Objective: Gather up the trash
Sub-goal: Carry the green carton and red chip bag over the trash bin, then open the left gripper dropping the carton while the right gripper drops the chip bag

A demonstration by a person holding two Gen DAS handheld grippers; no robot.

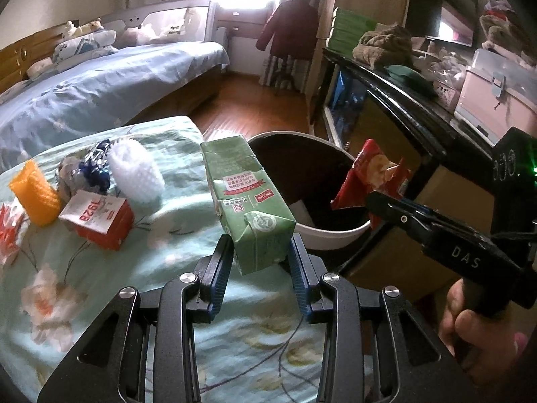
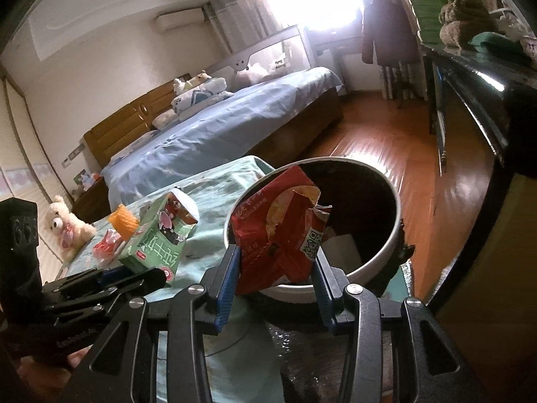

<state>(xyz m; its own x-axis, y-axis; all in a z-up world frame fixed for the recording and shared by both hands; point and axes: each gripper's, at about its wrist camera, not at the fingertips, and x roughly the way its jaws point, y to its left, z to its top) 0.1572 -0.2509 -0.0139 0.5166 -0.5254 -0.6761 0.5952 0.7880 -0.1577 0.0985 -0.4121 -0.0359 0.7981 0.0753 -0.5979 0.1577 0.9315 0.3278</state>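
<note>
L gripper [image 1: 260, 252] – green carton [image 1: 246, 198], box [image 1: 97, 220] "192B"

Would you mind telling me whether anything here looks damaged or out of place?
The red snack bag in the right gripper is torn open along its top edge. The green carton in the left gripper is dented. More litter, including an orange-and-white box, lies on the floral cloth.

The milk carton [image 1: 246, 201] is green, the snack bag [image 2: 282, 231] is red, the bin [image 1: 332, 233] is white outside and dark inside, and the cloth [image 1: 174, 235] is light green with flowers.
</note>
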